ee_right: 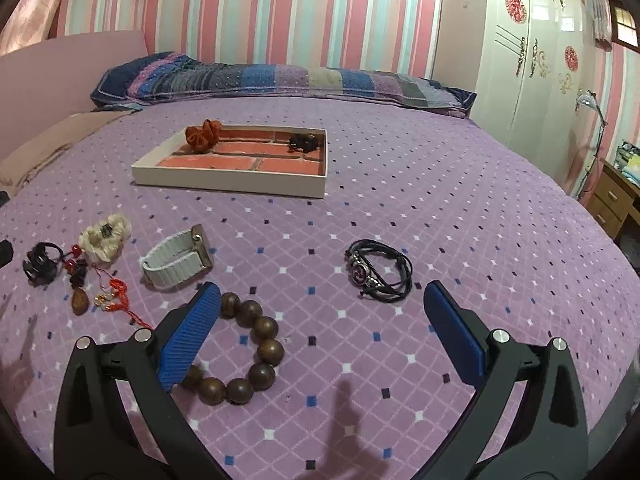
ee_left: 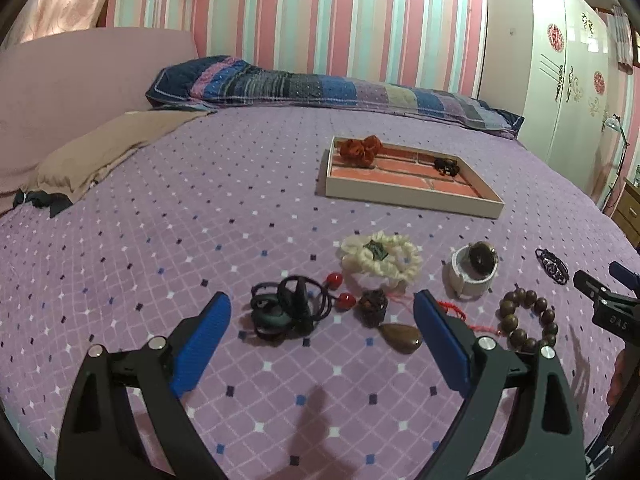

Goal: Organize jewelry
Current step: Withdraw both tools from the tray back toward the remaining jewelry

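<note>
My left gripper (ee_left: pixel 322 304) is open and empty above black hair ties (ee_left: pixel 286 306) with red beads and a brown pendant (ee_left: pixel 401 337). A cream scrunchie (ee_left: pixel 380 258), a white-strapped watch (ee_left: pixel 472 268), a wooden bead bracelet (ee_left: pixel 528 320) and a black cord bracelet (ee_left: pixel 552 266) lie on the bed. My right gripper (ee_right: pixel 322 294) is open and empty, with the bead bracelet (ee_right: pixel 248 354) under its left finger and the cord bracelet (ee_right: pixel 378 270) just ahead. The tray (ee_right: pixel 228 182) holds an orange scrunchie (ee_right: pixel 202 134) and a dark item (ee_right: pixel 304 142).
A purple patterned bedspread (ee_left: pixel 200 220) covers the bed. A patchwork pillow (ee_left: pixel 320 88) lies at the far edge, a tan cushion (ee_left: pixel 100 152) at left. A white wardrobe (ee_right: pixel 532 60) and a wooden drawer unit (ee_right: pixel 612 200) stand at right.
</note>
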